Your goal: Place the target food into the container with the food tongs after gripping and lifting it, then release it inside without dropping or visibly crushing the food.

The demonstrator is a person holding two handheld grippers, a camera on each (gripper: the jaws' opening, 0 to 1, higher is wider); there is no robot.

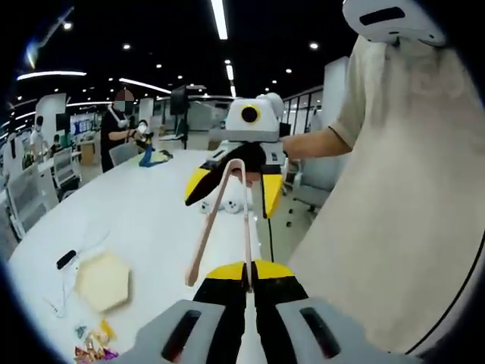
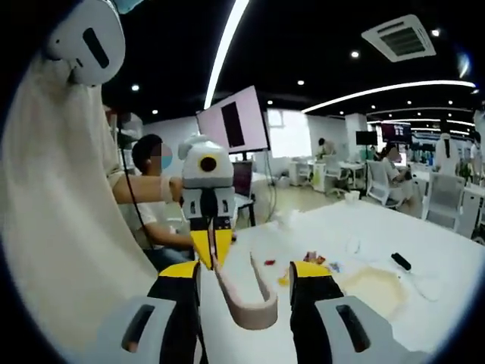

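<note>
Readying stage: pink food tongs [image 1: 218,203] are clamped by one arm in closed left tongs [image 1: 246,274]; their hinge is straddled by open right tongs [image 2: 246,273]. Closure there is judged needed next.

In the left gripper view we look forward along that gripper's own jaws, raised above a long white table [image 1: 144,220], toward the right gripper [image 1: 235,186], which faces us close by from the upper middle. In the right gripper view we look the opposite way, low over the same table [image 2: 379,227], with the left gripper [image 2: 211,250] facing us just beyond our own jaws. So the two cameras point at each other at short range, and both catch the pink tongs [image 1: 223,220] spanning the gap between them, seen again in the right gripper view [image 2: 246,299]. Both also share the hexagonal container [image 1: 104,282], lying left in one and right in the other [image 2: 371,288], and the person's pale shirt [image 1: 409,197].
</note>
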